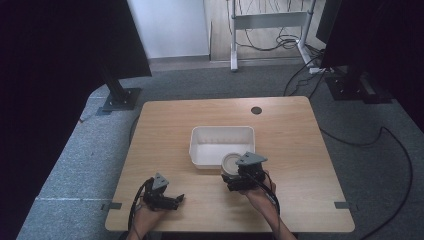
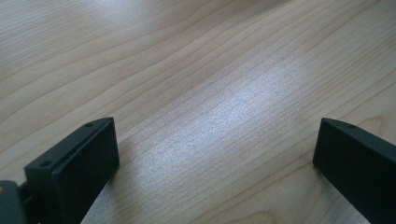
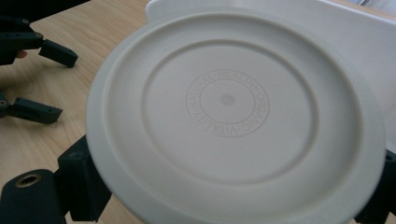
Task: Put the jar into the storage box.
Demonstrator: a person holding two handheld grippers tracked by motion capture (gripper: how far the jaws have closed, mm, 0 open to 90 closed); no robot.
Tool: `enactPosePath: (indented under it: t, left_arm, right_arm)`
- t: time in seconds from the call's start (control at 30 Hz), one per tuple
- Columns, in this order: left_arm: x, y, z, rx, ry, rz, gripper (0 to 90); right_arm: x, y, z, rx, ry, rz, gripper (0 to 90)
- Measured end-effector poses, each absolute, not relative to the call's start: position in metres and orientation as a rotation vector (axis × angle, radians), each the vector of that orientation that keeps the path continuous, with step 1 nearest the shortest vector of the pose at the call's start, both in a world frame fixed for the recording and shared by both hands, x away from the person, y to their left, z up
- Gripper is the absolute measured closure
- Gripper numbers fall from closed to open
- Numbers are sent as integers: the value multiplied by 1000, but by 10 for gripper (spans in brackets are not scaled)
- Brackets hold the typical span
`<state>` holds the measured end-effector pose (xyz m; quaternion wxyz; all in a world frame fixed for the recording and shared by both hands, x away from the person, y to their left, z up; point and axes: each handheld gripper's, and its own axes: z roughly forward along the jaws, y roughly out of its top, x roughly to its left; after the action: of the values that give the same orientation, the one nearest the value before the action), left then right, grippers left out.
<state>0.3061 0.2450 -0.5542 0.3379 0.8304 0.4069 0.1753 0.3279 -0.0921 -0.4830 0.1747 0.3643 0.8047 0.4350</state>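
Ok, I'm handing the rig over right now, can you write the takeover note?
Right gripper: shut on the round white lid, held at the near edge of the white tub.
Left gripper: open, nothing between its jaws, low over the wooden table near the front left.
Done: lid picked up.
Left, judging by its position: probably set the lid into the tub, then release. The tub looks otherwise bare inside.

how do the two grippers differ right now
The left gripper has its jaws wide apart with bare table between them; the right gripper is shut on a round white lidded container. The left one sits near the table's front edge, apart from everything; the right one is at the white bin, holding the container by its near rim. Both are black, hand-held, and carry a grey three-cornered plate on top.
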Motion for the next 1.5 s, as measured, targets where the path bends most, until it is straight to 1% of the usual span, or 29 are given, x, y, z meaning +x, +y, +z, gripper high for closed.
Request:
enactPosePath:
  t: [1.5]
  left_arm:
    - [306, 245, -554, 2166, 1060, 457, 0]
  right_arm:
    - [388, -64, -483, 1089, 2219, 1149, 94]
